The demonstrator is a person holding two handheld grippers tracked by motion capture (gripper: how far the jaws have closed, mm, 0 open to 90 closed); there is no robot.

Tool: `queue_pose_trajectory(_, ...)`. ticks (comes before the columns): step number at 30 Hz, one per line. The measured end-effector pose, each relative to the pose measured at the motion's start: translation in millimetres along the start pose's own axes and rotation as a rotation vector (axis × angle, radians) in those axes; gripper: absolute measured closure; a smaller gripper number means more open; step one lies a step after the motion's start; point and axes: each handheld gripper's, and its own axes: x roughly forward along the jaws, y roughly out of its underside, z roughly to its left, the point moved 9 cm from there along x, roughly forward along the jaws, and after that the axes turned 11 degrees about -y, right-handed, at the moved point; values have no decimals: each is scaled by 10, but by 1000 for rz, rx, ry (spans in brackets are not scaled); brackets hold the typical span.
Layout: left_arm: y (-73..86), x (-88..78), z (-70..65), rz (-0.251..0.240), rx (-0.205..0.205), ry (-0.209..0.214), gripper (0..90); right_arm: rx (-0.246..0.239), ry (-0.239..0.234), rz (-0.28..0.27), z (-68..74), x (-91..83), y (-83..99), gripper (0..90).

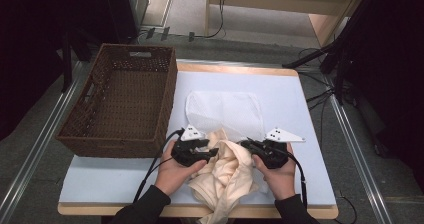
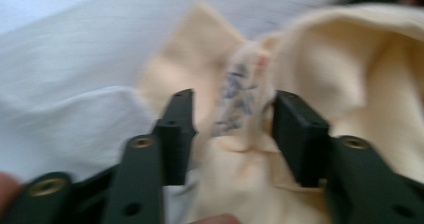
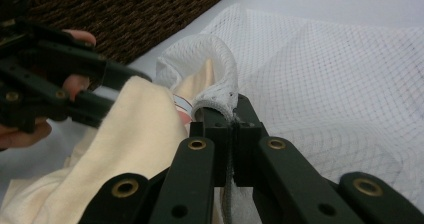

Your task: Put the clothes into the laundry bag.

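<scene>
Right gripper [image 3: 227, 121] clamped on mesh bag [image 3: 320, 69] rim, mouth lifted. Left gripper [image 2: 232, 129] half open, cream garment [image 2: 350, 69] between jaws, ungripped. Garment mostly outside bag; stuffing remains.

Bench [image 1: 300, 114] with pale blue top. Brown wicker basket [image 1: 120, 101] sits at its left edge. White mesh bag [image 1: 225, 111] lies flat mid-bench, its near edge meeting a crumpled cream garment [image 1: 227, 176] that spills over the front edge. Left tongs [image 1: 212, 154] and right tongs [image 1: 245, 144] both sit at the garment's top, close together, one hand behind each; cables trail toward the person.
</scene>
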Motion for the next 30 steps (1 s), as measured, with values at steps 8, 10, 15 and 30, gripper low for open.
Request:
queue_pose_trajectory(8, 285, 215, -93, 166, 68, 1, 309, -4, -3, 14, 15, 49, 25, 885)
queue_pose_trajectory(10, 270, 182, -113, 164, 74, 16, 464, -4, -4, 17, 17, 49, 30, 885)
queue_pose_trajectory(15, 197, 30, -151, 134, 95, 21, 677, -3, -4, 17, 0, 52, 42, 884)
queue_pose_trajectory(30, 45, -283, -447, 38, 132, 78, 542, 5, 1, 14, -26, 46, 38, 884)
